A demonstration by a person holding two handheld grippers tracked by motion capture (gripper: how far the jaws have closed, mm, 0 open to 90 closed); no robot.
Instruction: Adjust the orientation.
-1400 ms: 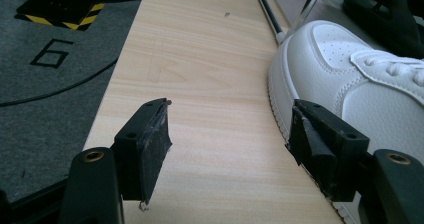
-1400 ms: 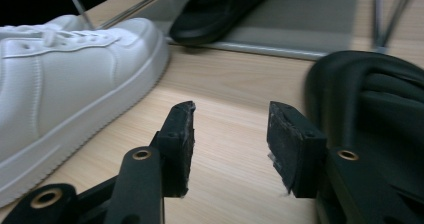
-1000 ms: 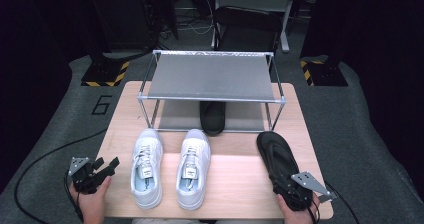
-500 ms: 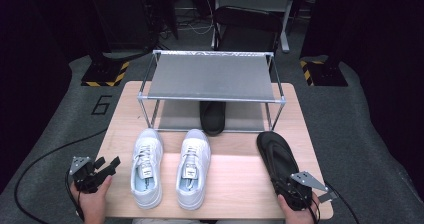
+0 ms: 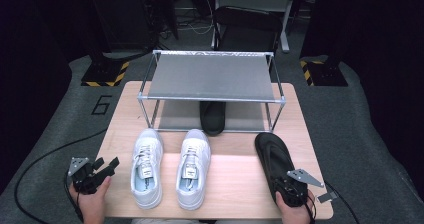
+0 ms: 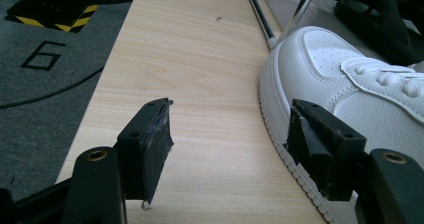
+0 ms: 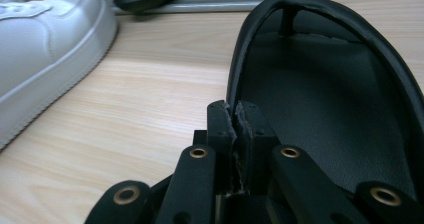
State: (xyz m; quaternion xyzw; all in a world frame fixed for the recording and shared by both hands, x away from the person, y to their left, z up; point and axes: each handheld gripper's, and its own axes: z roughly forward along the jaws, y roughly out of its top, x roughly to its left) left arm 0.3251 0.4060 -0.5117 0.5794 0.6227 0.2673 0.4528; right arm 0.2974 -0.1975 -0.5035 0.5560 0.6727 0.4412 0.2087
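Note:
A black slipper (image 5: 272, 156) lies on the table's right side, toe pointing away. My right gripper (image 5: 289, 188) sits at its heel end; its jaws have just been closing and now pinch the slipper's rim. In the right gripper view the slipper (image 7: 320, 99) has its left edge clamped by the right gripper (image 7: 234, 111). A second black slipper (image 5: 212, 116) lies under the rack. Two white sneakers (image 5: 146, 169) (image 5: 193, 166) stand side by side in the middle. My left gripper (image 5: 107, 165) rests open left of them, with the near sneaker (image 6: 350, 84) touching one jaw of the left gripper (image 6: 230, 119).
A metal-framed rack (image 5: 212, 76) with a grey shelf stands at the back of the wooden table (image 5: 235, 184). Bare wood lies between the sneakers and the slipper. Grey floor with a painted 6 (image 5: 101, 104) surrounds the table; cables trail from both grippers.
The right gripper's jaws have closed onto the black slipper's rim at its heel end. The left gripper and the sneakers have not moved.

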